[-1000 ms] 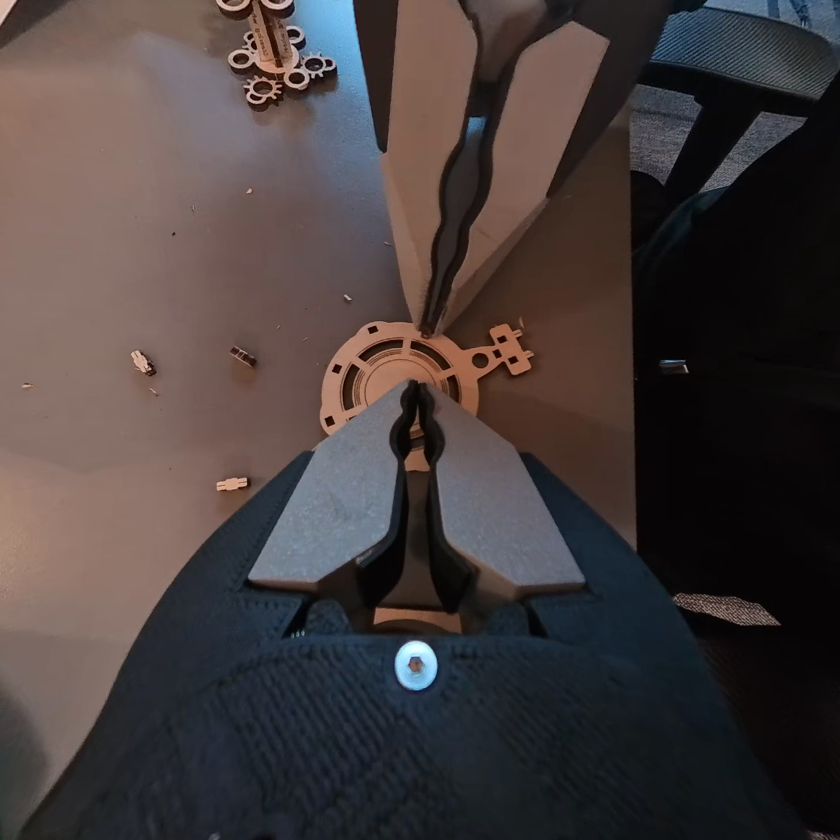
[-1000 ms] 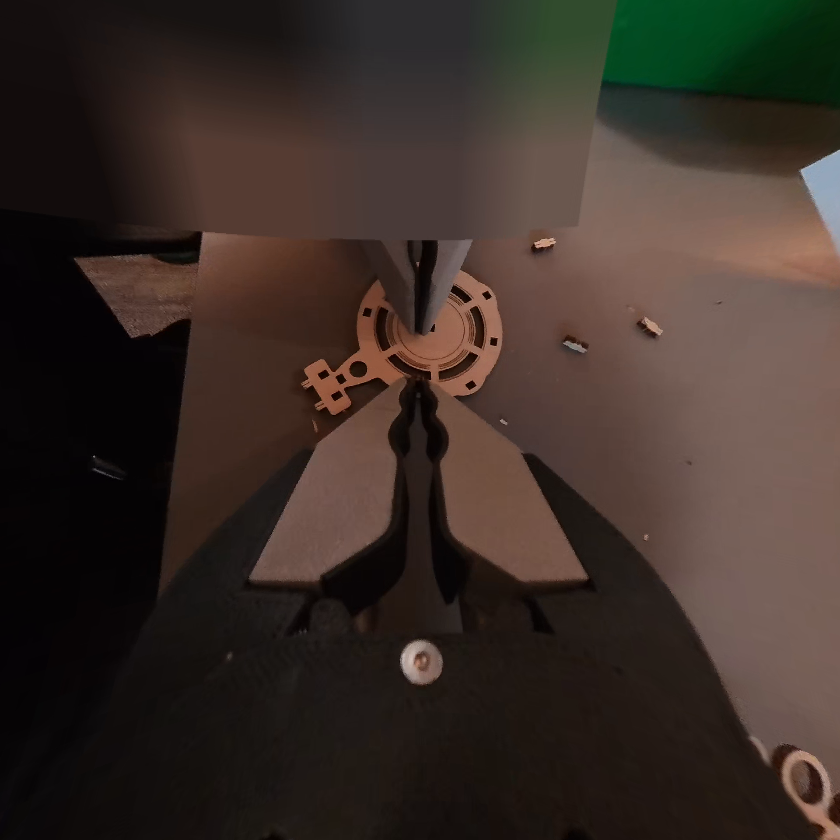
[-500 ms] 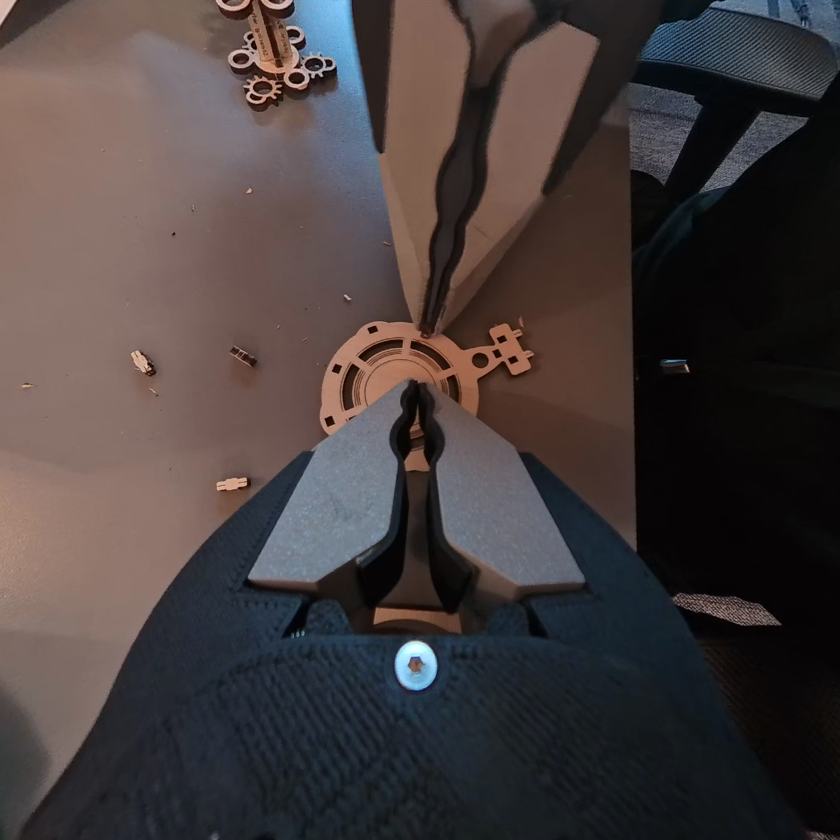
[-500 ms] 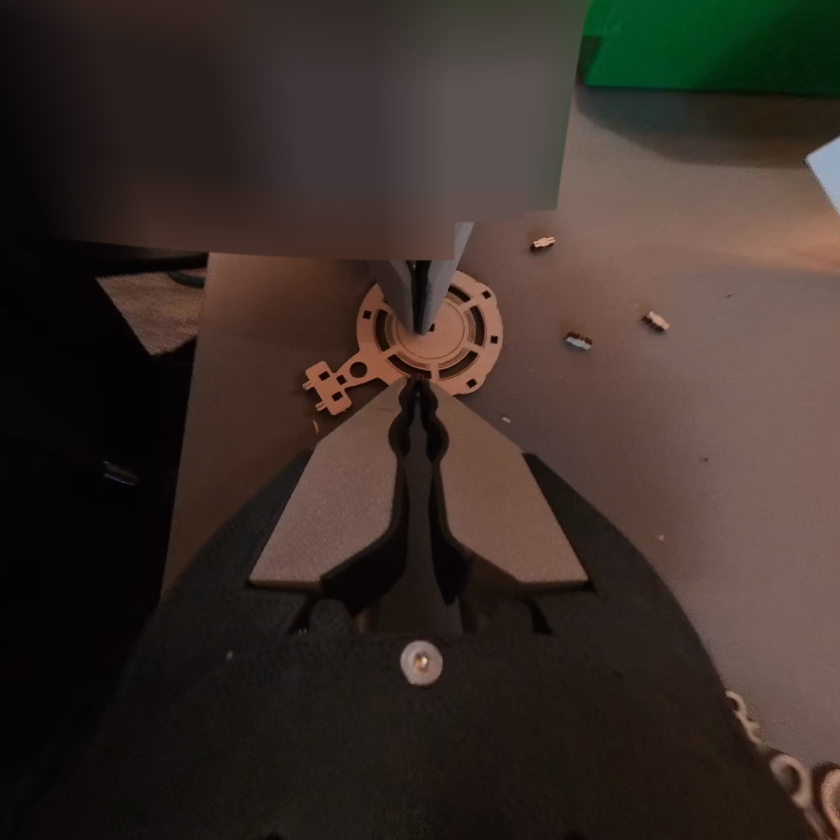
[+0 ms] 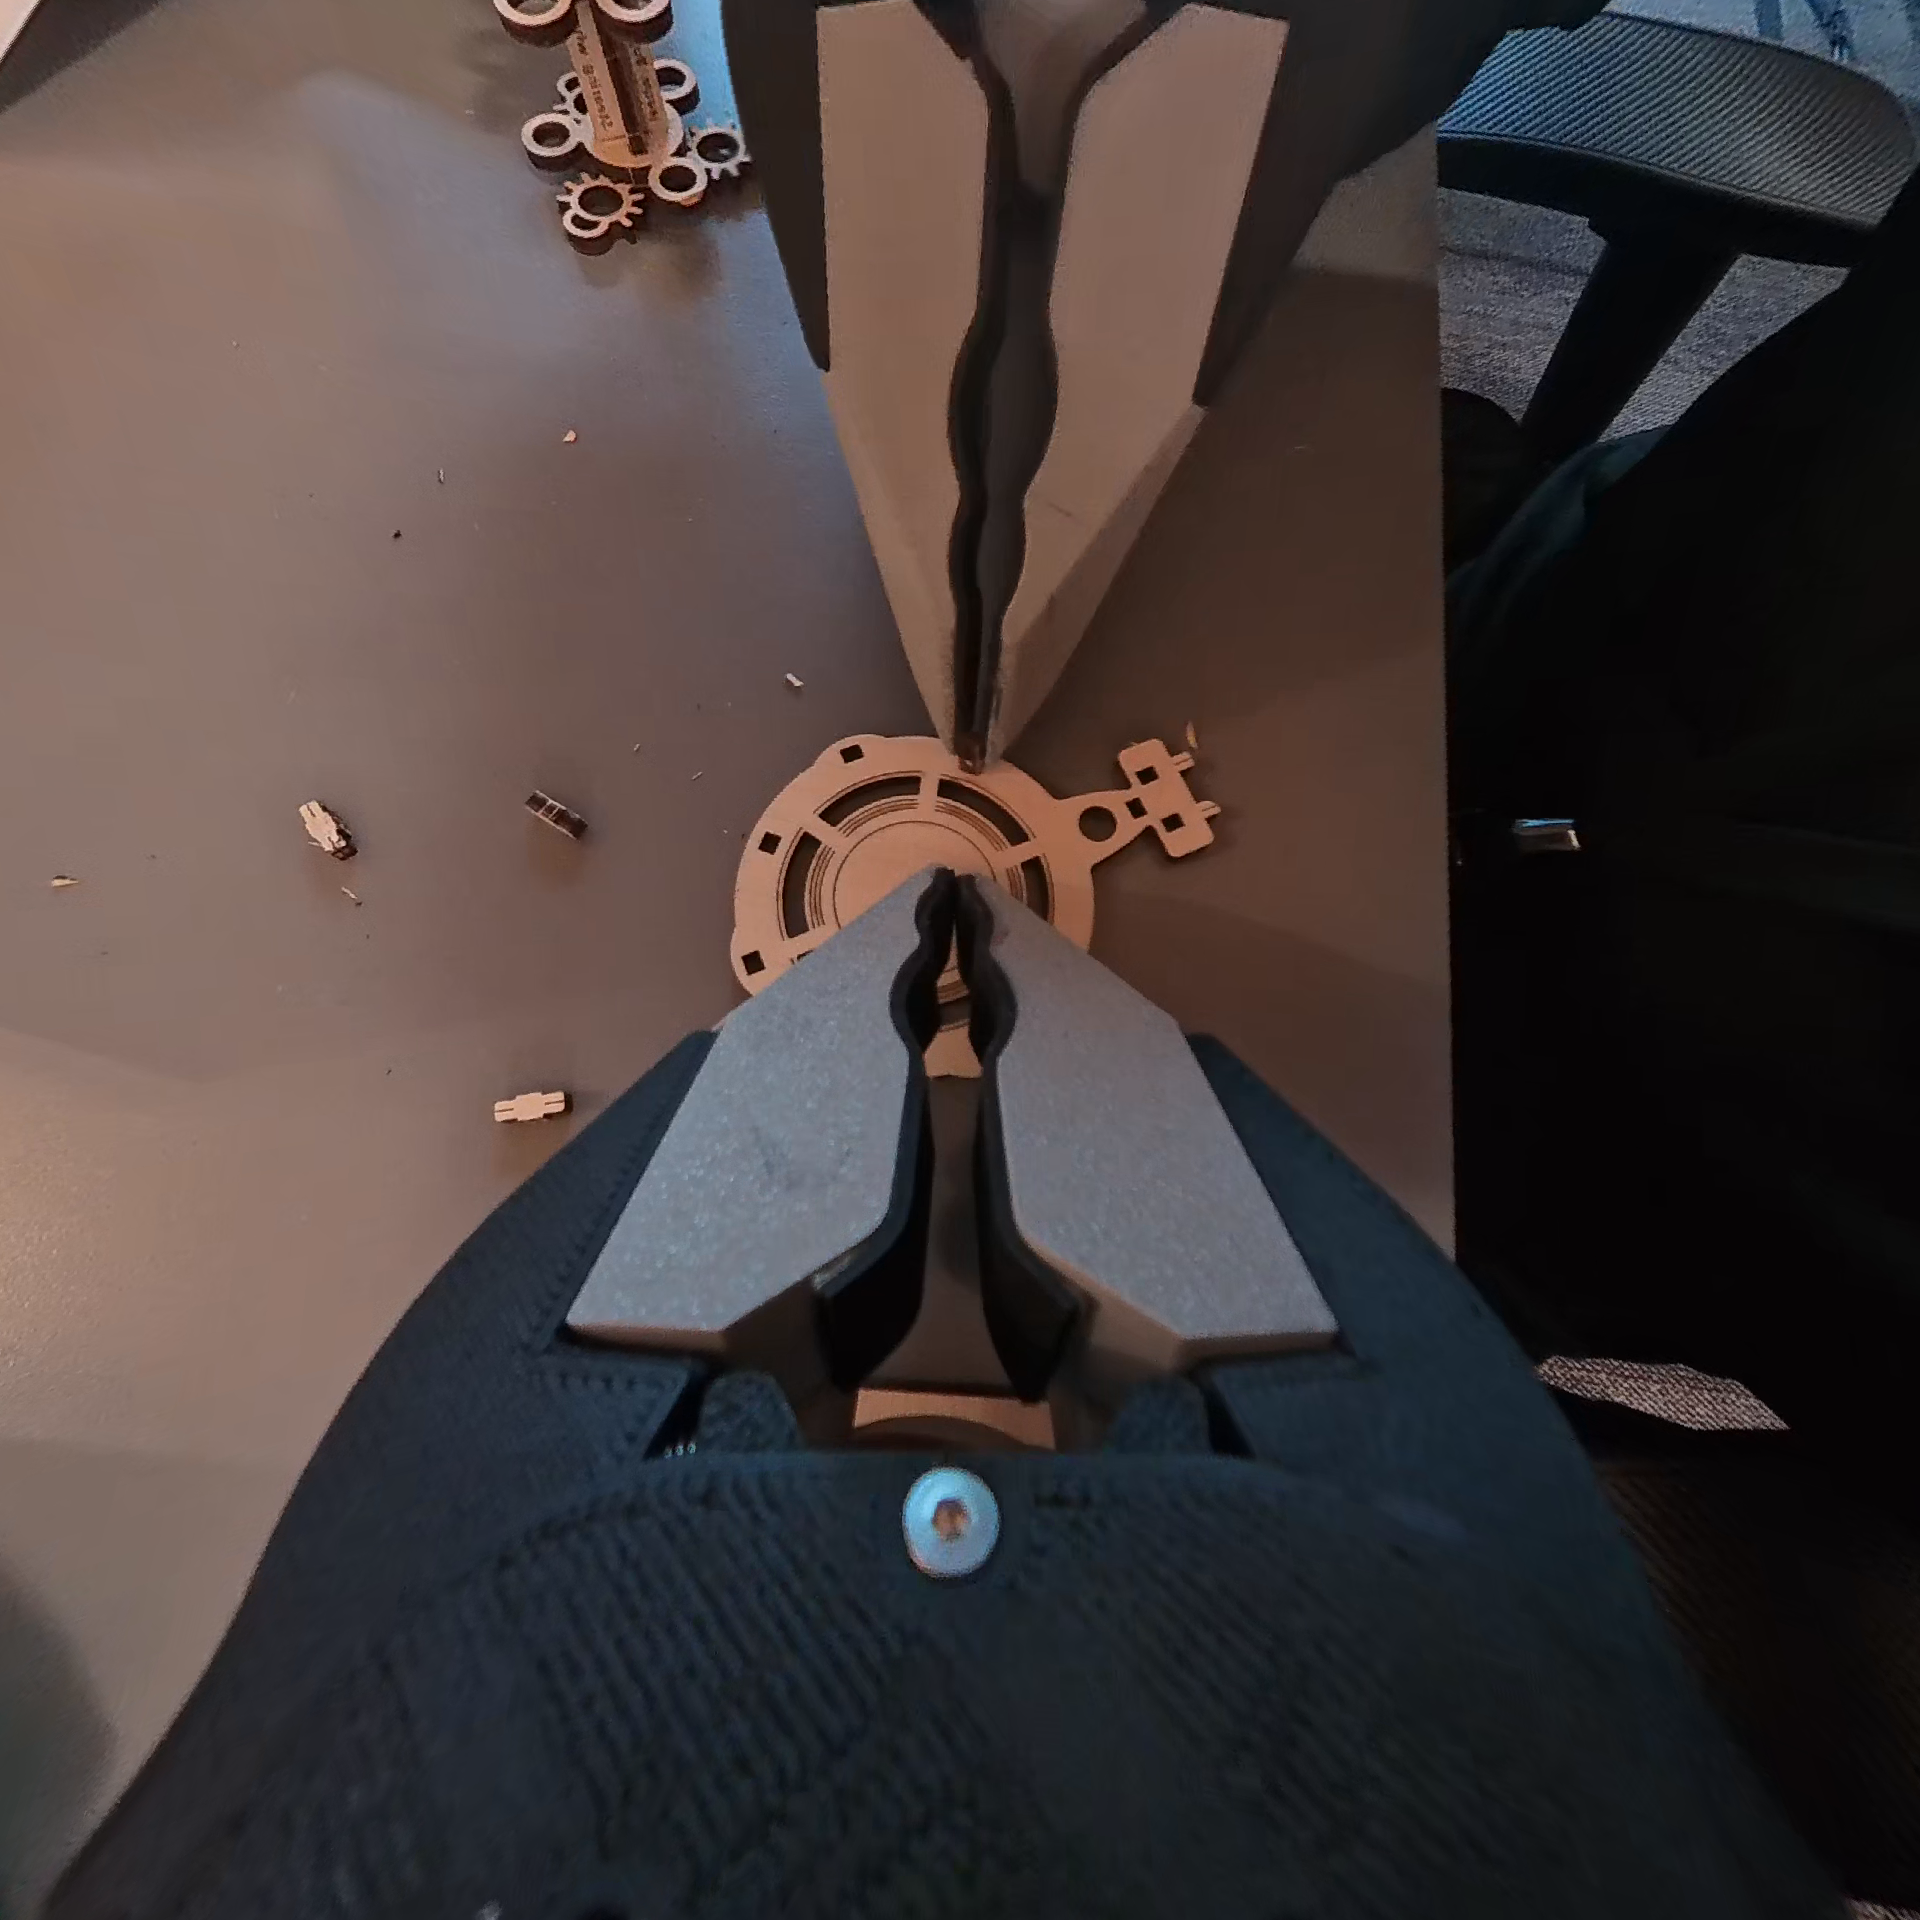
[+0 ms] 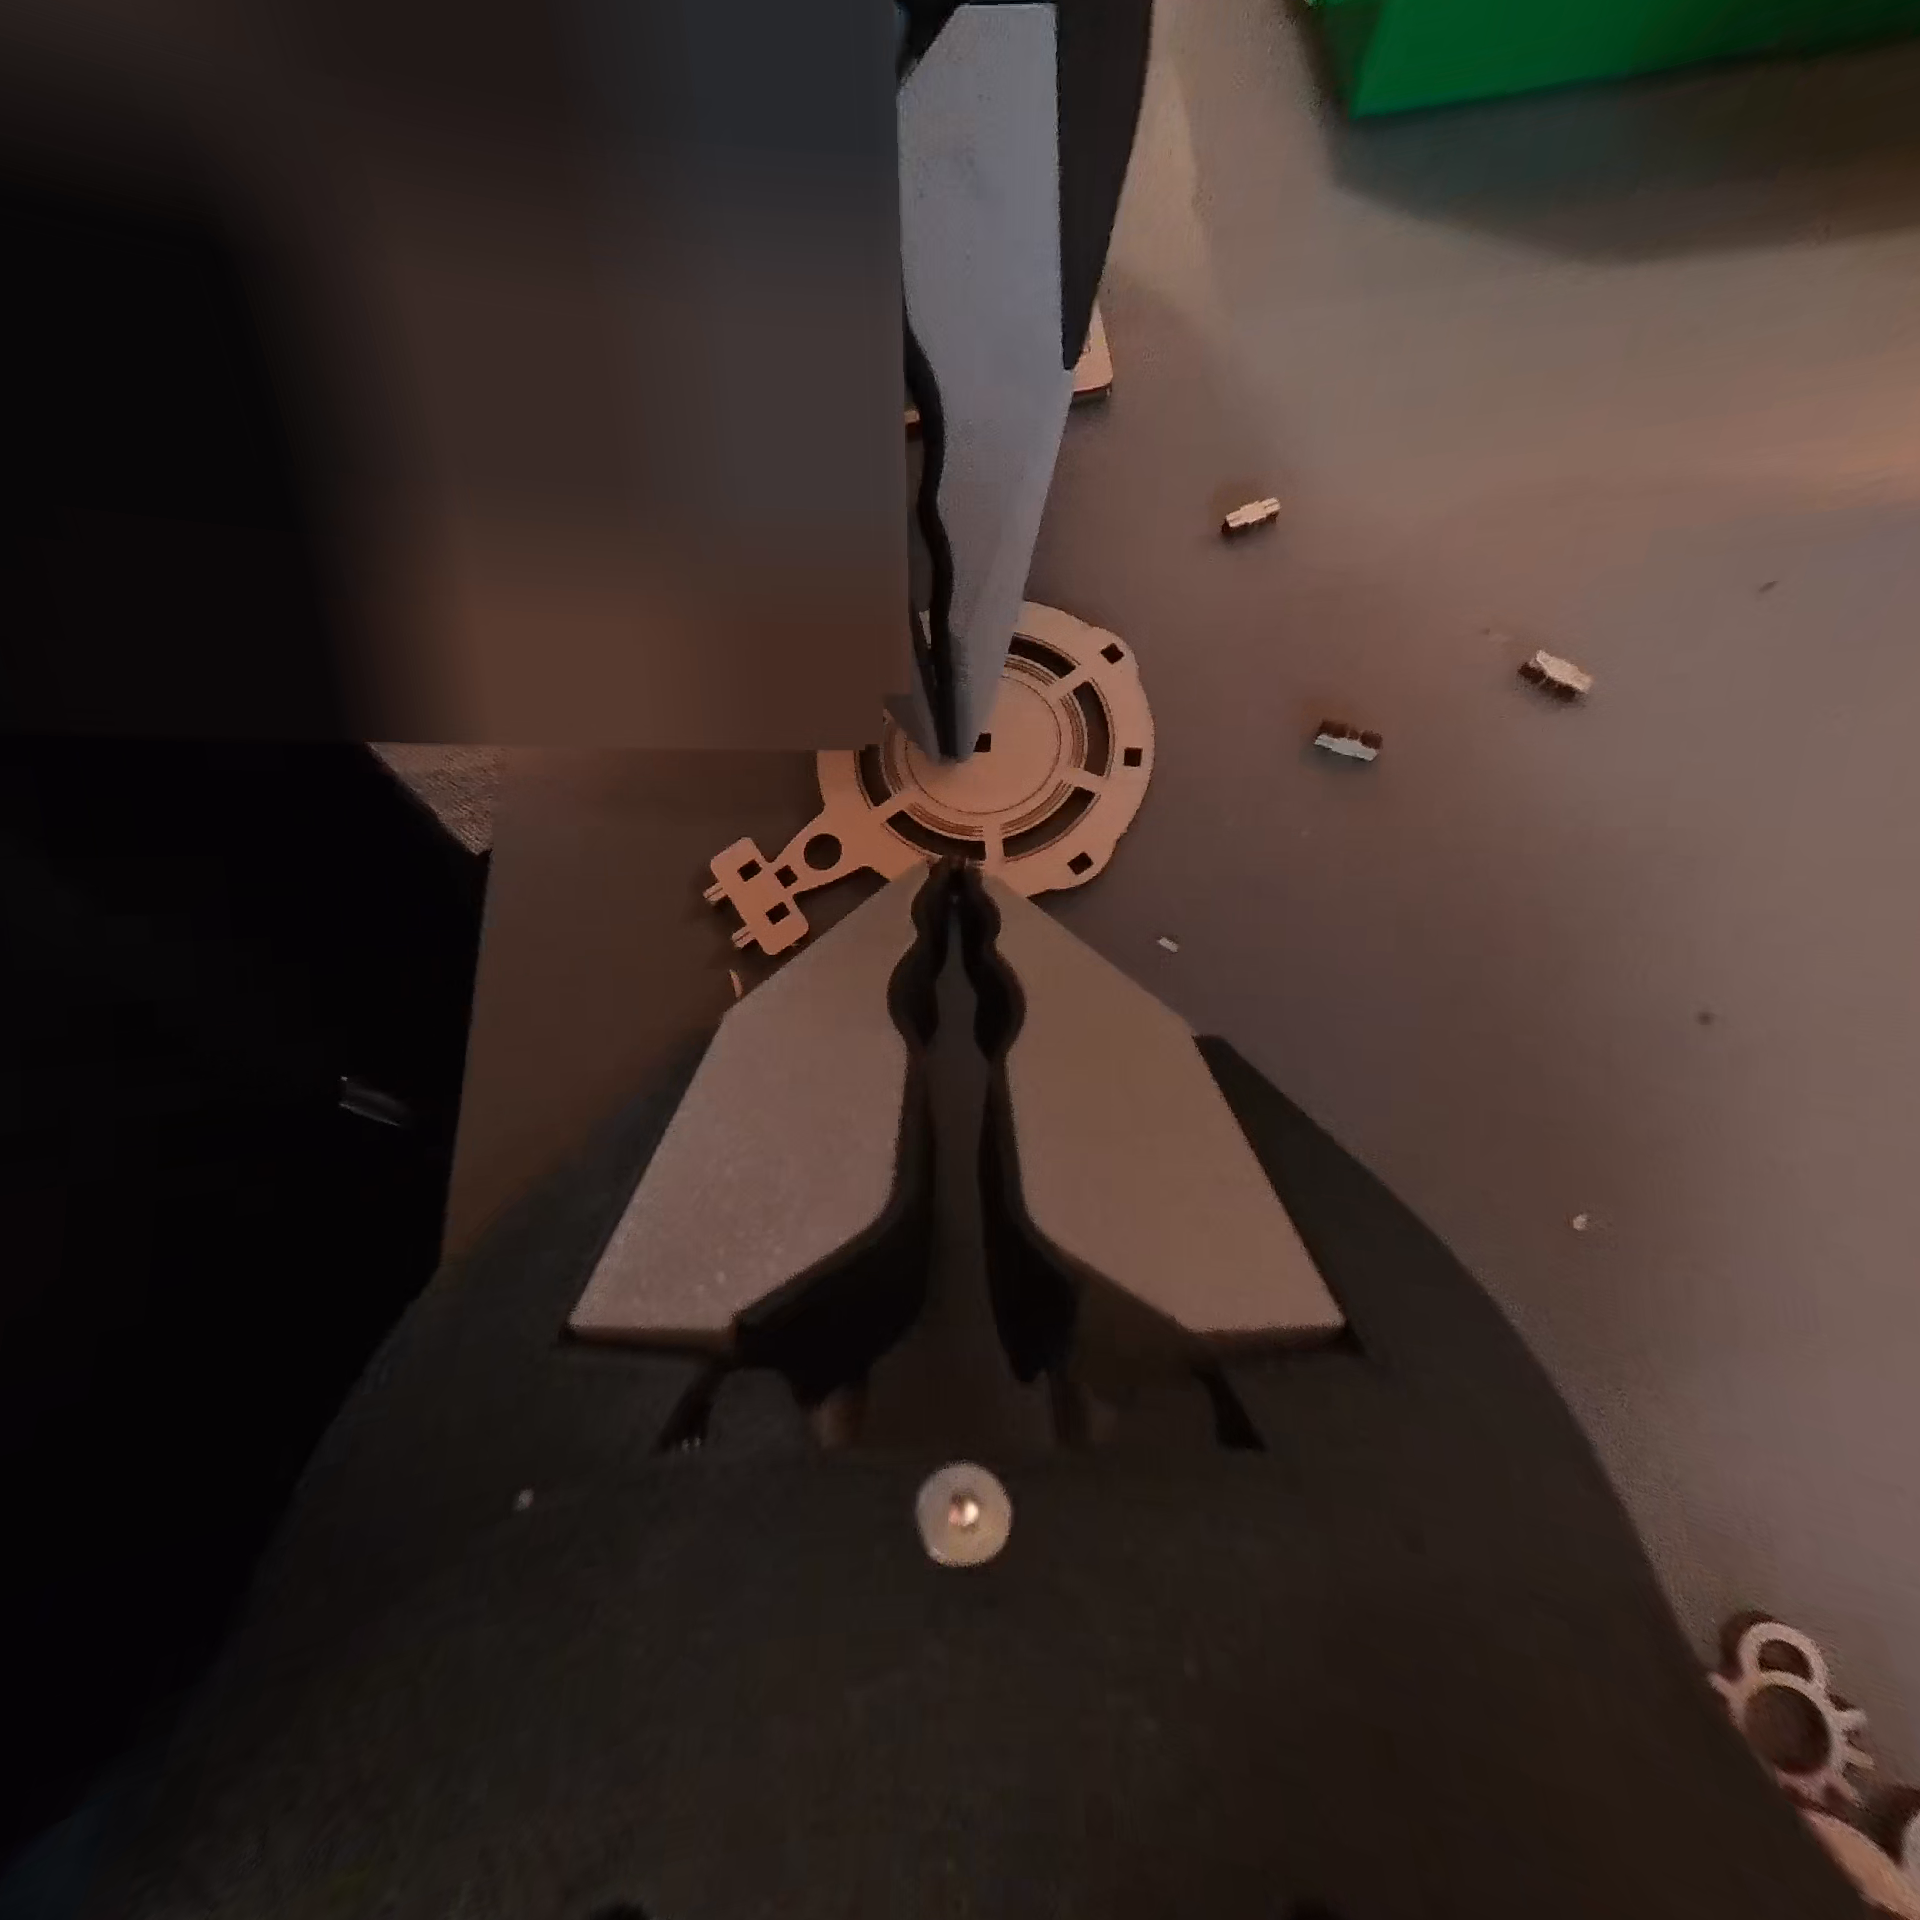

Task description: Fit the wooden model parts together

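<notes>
A round slotted wooden disc (image 5: 831,831) with a side arm ending in a cross-shaped tab lies flat near the table's edge; it also shows in the right wrist view (image 6: 1049,769). My left gripper (image 5: 951,883) is shut, its tips down on the disc's middle. My right gripper (image 6: 956,875) is shut, its tips on the disc's rim beside the arm. In the left wrist view the right gripper (image 5: 971,750) comes down from above onto the far rim. I cannot tell whether either gripper pinches a small peg.
Three small wooden pegs (image 5: 533,1108) (image 5: 556,814) (image 5: 327,831) lie loose left of the disc. A wooden gear assembly (image 5: 623,114) stands at the back left. The table edge (image 5: 1444,935) runs just right of the disc, with a chair (image 5: 1683,135) beyond. A green box (image 6: 1621,52) stands far off. My left and right fingertips are right by each other.
The right gripper has swung from a lean to more upright, its tips staying on the disc's rim. The left gripper and the disc have not moved.
</notes>
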Demonstrator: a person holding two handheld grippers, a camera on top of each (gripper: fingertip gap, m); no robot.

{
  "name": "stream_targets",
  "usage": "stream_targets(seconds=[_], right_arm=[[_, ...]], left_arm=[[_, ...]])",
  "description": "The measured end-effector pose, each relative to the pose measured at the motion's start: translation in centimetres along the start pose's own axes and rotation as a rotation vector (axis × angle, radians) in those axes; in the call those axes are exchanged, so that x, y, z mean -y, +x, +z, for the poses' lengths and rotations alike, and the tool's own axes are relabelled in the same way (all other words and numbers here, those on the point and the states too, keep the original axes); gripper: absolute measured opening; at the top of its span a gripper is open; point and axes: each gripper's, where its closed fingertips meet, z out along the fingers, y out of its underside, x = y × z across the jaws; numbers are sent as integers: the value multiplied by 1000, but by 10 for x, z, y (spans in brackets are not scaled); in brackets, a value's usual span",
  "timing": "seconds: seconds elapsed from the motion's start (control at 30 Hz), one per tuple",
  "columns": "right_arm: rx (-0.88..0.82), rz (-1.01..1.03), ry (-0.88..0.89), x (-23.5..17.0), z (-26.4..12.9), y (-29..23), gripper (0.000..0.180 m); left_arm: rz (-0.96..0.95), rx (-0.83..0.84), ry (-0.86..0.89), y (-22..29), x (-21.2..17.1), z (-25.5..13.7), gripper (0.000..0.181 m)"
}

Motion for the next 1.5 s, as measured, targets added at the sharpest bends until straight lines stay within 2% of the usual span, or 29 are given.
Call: stream_targets(seconds=[0.1,0.17,0.27,0.33,0.53,0.63,0.7,0.8,0.9,0.93,1.03,1.2,1.3,1.4,1.5], right_arm=[[-123,-197,-38,0,0,0,1],[-150,-234,-49,0,0,0,1],[-3,-10,6,0,0,0,1],[42,48,4,0,0,0,0],[-175,-270,-80,-1,0,0,2],[-36,-57,-19,-1,0,0,2],[-9,-19,-14,-1,0,0,1],[-59,-88,-40,-2,0,0,2],[-203,-325,-125,-2,0,1,0],[-189,-293,-119,-2,0,1,0],[-3,-11,-7,-2,0,0,1],[-37,-83,-52,-2,0,1,2],[-164,-303,-140,-3,0,1,1],[-81,-166,-87,-2,0,0,2],[-73,-155,-78,-1,0,0,1]], left_arm=[[-2,-1,0,0,0,0,0],[-2,-2,0,0,0,0,0],[-1,-1,0,0,0,0,0],[1,1,0,0,0,0,0],[-2,-2,0,0,0,0,0],[0,0,0,0,0,0,0],[2,2,0,0,0,0,0],[-1,-1,0,0,0,0,0],[-2,-1,0,0,0,0,0],[-4,-2,0,0,0,0,0],[0,2,0,0,0,0,0],[-4,-1,0,0,0,0,0],[-3,-1,0,0,0,0,0],[-1,1,0,0,0,0,0],[-1,1,0,1,0,0,0]])
